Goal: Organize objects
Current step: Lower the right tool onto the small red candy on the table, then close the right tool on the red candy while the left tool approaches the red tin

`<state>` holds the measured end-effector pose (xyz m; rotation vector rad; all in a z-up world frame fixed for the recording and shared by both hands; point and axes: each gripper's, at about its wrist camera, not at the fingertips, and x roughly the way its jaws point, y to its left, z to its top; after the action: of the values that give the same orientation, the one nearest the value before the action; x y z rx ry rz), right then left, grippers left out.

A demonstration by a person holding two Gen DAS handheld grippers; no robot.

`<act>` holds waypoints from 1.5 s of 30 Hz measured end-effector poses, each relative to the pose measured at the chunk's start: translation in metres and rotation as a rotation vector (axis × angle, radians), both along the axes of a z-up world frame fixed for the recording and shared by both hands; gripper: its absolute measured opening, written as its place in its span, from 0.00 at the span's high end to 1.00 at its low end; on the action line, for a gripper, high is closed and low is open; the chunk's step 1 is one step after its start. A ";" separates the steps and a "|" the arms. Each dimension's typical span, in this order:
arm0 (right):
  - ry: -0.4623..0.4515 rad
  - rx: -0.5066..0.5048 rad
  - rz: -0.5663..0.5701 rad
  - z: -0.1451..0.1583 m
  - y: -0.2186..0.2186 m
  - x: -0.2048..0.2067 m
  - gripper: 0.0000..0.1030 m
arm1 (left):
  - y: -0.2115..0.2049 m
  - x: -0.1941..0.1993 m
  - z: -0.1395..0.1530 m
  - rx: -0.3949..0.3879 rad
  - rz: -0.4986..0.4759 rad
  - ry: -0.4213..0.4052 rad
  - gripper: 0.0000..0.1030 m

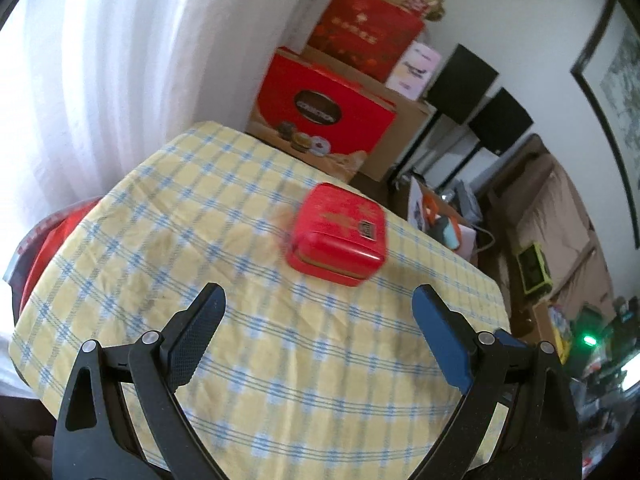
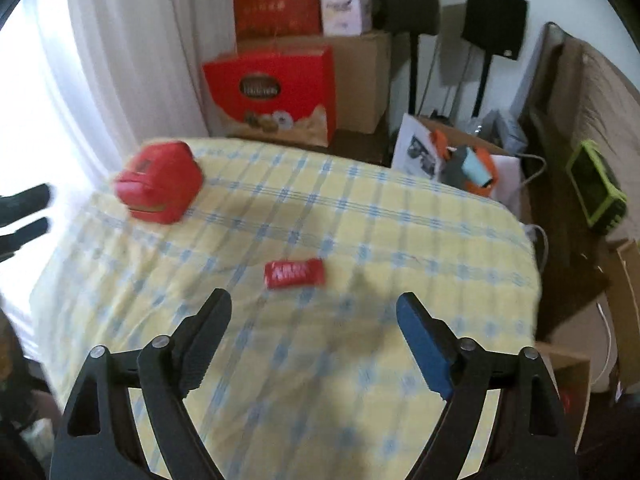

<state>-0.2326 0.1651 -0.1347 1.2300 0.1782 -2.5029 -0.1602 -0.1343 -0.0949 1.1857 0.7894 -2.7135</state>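
Observation:
A red tin box (image 1: 338, 234) with its lid down sits on the table's yellow and blue checked cloth (image 1: 224, 216), a little ahead of my left gripper (image 1: 318, 300), which is open and empty. In the right wrist view the same red tin (image 2: 160, 182) stands at the table's far left corner. A small red candy wrapper (image 2: 294, 273) lies flat on the cloth (image 2: 400, 220) just ahead of my right gripper (image 2: 316, 300), which hangs open with nothing between its fingers. The left gripper's fingers (image 2: 28, 216) poke in at the left edge.
Red gift boxes (image 1: 324, 112) and cardboard cartons (image 2: 360, 80) are stacked behind the table by a white curtain (image 1: 120, 60). Black speakers on stands (image 2: 492, 20), a white bag with orange handles (image 2: 460, 160) and a green box (image 2: 596, 188) crowd the floor to the right.

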 end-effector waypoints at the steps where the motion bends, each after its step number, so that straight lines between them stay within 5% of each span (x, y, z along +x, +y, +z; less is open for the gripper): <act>1: -0.005 0.017 0.009 -0.008 -0.007 -0.008 0.17 | -0.005 0.001 -0.002 0.001 0.011 -0.001 0.09; 10: -0.017 0.038 0.005 -0.041 -0.035 -0.034 0.25 | -0.015 -0.007 -0.022 0.006 0.023 -0.027 0.09; 18: 0.035 0.051 0.044 -0.039 -0.040 -0.023 0.82 | -0.005 -0.010 -0.024 -0.026 -0.005 -0.028 0.09; 26: 0.072 0.015 -0.009 -0.032 -0.038 -0.013 0.90 | 0.011 -0.012 -0.012 -0.083 -0.052 0.002 0.05; 36: 0.052 -0.413 -0.174 -0.025 0.042 -0.015 0.95 | 0.027 -0.027 -0.015 -0.140 -0.073 0.009 0.00; 45: 0.030 -0.574 -0.206 -0.024 0.064 -0.011 0.95 | 0.051 -0.052 -0.034 -0.215 -0.109 -0.028 0.00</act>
<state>-0.2433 0.2296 -0.1584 1.0024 -0.6461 -2.4728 -0.2123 -0.0831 -0.1293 1.2483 0.4277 -2.7736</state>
